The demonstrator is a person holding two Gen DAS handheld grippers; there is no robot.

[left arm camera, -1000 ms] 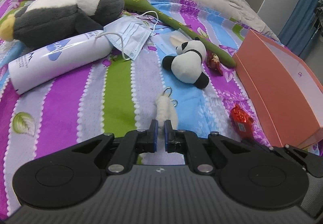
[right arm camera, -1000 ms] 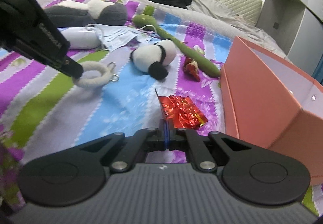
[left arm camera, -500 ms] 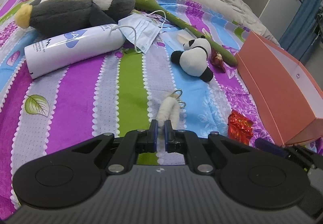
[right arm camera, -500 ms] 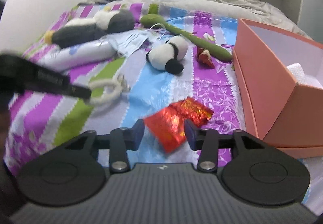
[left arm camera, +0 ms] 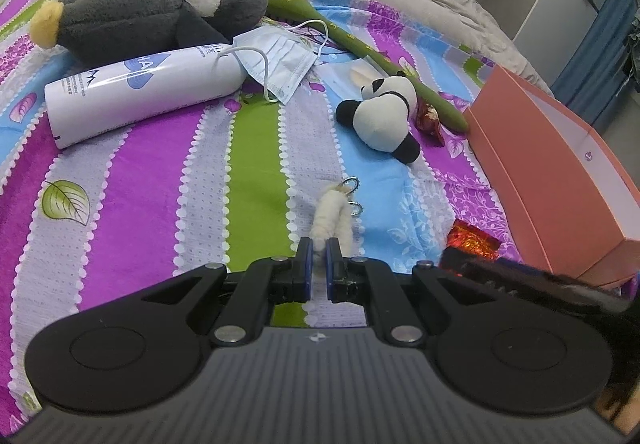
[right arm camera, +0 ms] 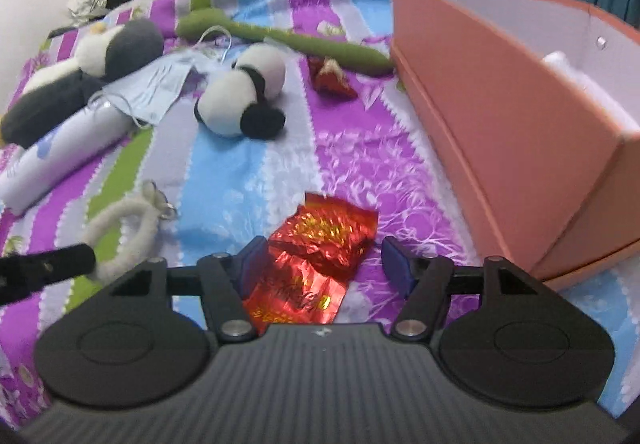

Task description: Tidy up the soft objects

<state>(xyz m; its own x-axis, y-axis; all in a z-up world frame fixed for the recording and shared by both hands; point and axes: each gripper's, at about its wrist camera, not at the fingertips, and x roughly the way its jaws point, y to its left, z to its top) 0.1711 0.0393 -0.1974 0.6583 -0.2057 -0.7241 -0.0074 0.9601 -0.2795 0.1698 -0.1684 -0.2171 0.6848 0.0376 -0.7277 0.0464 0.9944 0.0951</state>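
My left gripper (left arm camera: 316,259) is shut on a cream fuzzy loop keychain (left arm camera: 330,218) with metal rings and holds it just above the striped bedspread; the loop also shows in the right wrist view (right arm camera: 124,234). My right gripper (right arm camera: 324,266) is open, its jaws on either side of a red foil packet (right arm camera: 320,252) lying on the bed. A small panda plush (left arm camera: 380,120) lies further back, also in the right wrist view (right arm camera: 244,96). A large grey and white penguin plush (left arm camera: 152,12) lies at the back left. The orange box (right arm camera: 520,116) stands at the right.
A white tube (left arm camera: 140,92), a blue face mask (left arm camera: 276,62), a long green plush stem (left arm camera: 360,44) and a second red wrapper (left arm camera: 430,118) lie on the bedspread. The orange box (left arm camera: 552,172) holds something white (right arm camera: 576,84). Grey bedding and dark clothes lie at the far end.
My right gripper opened and let go of the red foil packet, which now lies flat between its jaws. My left gripper rose and pulled back with the fuzzy loop in it.
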